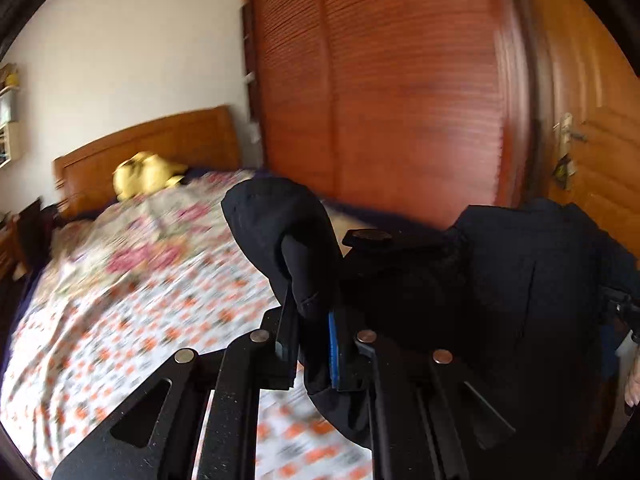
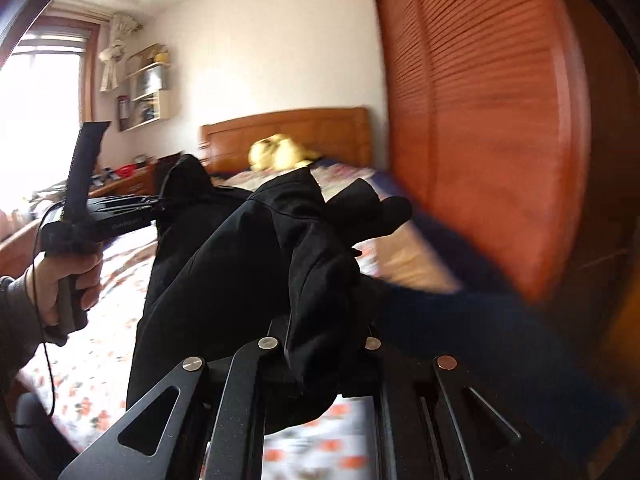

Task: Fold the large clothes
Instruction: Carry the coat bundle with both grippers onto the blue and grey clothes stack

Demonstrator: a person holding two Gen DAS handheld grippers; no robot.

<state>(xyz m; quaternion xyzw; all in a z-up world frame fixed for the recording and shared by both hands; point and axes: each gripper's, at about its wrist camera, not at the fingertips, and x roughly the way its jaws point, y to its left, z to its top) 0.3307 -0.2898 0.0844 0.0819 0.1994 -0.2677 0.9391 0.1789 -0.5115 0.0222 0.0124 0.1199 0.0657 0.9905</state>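
Both claws (image 1: 312, 344) (image 2: 328, 360) clenched on black garment (image 1: 460, 280) (image 2: 240, 260) above floral bed (image 1: 120, 300), wardrobe (image 1: 380, 100) near.

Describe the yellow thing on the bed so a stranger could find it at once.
Start at the bed with the flowered cover, beside the red-brown slatted wardrobe. Follow the cover to the far end, where the wooden headboard stands against the white wall. The yellow soft thing lies just in front of that headboard; it is blurred, but it is the only plain yellow lump on the patterned cover.
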